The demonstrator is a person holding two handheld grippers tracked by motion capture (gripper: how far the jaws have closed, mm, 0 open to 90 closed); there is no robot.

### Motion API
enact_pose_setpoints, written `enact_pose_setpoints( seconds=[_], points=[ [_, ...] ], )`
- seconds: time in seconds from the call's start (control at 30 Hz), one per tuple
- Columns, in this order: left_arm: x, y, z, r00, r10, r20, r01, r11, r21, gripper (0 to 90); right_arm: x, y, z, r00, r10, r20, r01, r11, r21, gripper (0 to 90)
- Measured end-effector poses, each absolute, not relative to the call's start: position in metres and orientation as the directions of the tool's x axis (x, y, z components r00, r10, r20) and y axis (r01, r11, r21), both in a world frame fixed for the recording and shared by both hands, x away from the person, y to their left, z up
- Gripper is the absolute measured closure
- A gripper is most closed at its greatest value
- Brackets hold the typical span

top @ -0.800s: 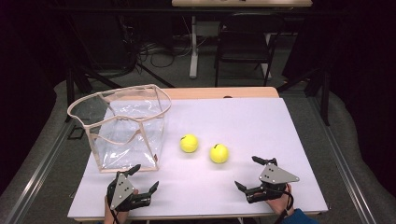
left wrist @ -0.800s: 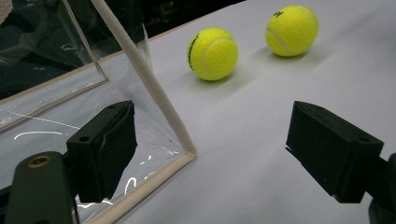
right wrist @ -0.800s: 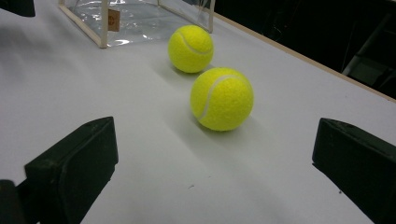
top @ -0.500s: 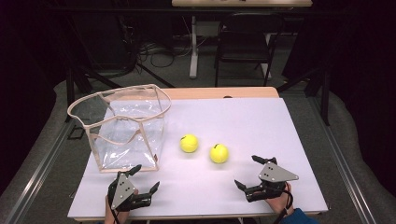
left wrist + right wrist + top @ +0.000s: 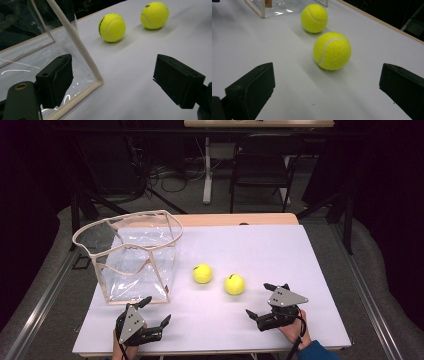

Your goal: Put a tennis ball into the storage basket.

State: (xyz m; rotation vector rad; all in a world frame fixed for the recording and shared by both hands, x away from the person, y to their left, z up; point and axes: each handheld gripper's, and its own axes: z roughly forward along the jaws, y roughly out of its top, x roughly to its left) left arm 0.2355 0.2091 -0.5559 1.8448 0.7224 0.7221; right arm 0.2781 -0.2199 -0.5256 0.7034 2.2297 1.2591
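Writing: I make out dark print on the near ball [image 5: 332, 50] and the far ball [image 5: 314, 18], too small for me to read.
Right gripper [image 5: 266, 301]: I hold it wide, nothing between the jaws; near ball just ahead of it, far ball beyond that.
Left gripper [image 5: 148, 311]: wide and holding nothing; the clear bag [image 5: 134, 260] has its corner just ahead of it.
Worktop [image 5: 260, 245]: white sheet, wooden far edge.
Room: dark, a chair [image 5: 260, 172] and cables beyond the worktop.
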Motion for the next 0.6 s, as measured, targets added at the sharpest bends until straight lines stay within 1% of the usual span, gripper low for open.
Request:
enact_pose_setpoints(
  seconds=[0.33, 0.6],
  points=[
    [0.234, 0.210, -0.556, 0.648, 0.746, 0.155, 0.156, -0.329, 0.931, 16.1, 0.287, -0.206, -0.523, -0.778, 0.610, -0.152, 0.209, 0.480, 0.852, 0.0],
    [0.233, 0.210, -0.554, 0.649, 0.745, 0.155, 0.146, -0.322, 0.935, 16.1, 0.294, -0.202, -0.519, -0.778, 0.610, -0.151, 0.219, 0.489, 0.845, 0.0]
  ],
)
